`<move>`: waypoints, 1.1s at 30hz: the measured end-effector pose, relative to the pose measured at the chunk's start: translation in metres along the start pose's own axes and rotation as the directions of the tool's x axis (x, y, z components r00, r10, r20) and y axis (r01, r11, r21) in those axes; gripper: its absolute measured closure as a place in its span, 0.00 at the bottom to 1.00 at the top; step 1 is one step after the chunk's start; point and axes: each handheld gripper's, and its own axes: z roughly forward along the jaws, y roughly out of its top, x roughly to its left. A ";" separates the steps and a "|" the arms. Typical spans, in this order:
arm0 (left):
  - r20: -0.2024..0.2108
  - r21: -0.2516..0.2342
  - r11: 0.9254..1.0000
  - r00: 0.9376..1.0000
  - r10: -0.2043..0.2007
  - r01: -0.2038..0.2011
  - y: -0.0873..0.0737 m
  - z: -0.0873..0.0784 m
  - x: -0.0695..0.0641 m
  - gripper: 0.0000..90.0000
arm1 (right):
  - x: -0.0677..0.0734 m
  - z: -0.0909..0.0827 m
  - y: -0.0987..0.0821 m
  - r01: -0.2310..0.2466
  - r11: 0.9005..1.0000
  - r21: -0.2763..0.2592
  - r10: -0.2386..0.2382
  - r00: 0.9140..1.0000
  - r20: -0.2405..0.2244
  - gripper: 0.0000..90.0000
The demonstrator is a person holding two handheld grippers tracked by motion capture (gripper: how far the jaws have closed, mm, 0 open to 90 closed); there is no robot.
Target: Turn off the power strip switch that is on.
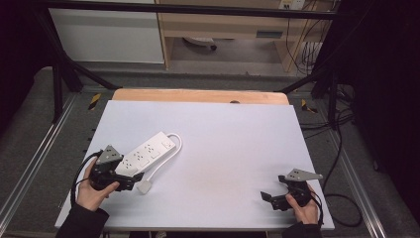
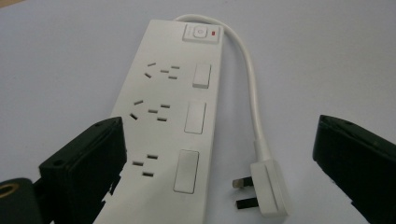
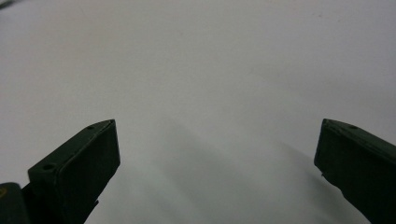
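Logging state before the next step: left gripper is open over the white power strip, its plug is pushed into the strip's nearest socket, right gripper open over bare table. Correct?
One thing is off: the plug is not in any socket. The left gripper view shows it lying on the table beside the power strip, pins bare. The rest holds: left gripper open over the strip, right gripper open over bare table.

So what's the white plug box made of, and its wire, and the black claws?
The power strip looks like hard white plastic: smooth, matte, with crisp moulded slots. Its cord looks like rubbery or soft plastic coating, since it bends in a curve. The plug has dark prongs, probably metal, hard to tell. The left gripper jaws look like matte black plastic, maybe rubber-faced.
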 end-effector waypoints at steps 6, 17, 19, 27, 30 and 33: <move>-0.001 -0.001 1.000 1.000 -0.002 0.002 0.005 0.002 0.001 0.03 | 0.000 0.000 0.000 0.000 1.000 0.000 0.000 1.000 0.000 0.01; -0.008 0.005 1.000 1.000 -0.006 0.006 0.013 0.008 0.003 0.03 | 0.000 0.000 0.000 0.002 1.000 0.003 -0.002 1.000 0.000 0.01; -0.010 0.007 1.000 1.000 -0.006 0.006 0.014 0.010 0.003 0.03 | 0.000 0.000 0.000 0.000 1.000 0.005 0.000 1.000 -0.003 0.01; -0.010 0.012 1.000 1.000 -0.005 0.005 0.020 0.015 0.004 0.03 | 0.000 0.001 0.000 0.000 1.000 0.005 0.000 1.000 -0.003 0.01; -0.009 0.013 1.000 1.000 -0.007 0.007 0.023 0.017 0.004 0.03 | 0.000 0.001 0.000 0.001 1.000 0.004 -0.001 1.000 -0.002 0.01; -0.009 0.012 1.000 1.000 -0.009 0.009 0.024 0.019 0.003 0.03 | 0.000 0.001 0.000 -0.001 1.000 0.003 0.001 1.000 -0.003 0.01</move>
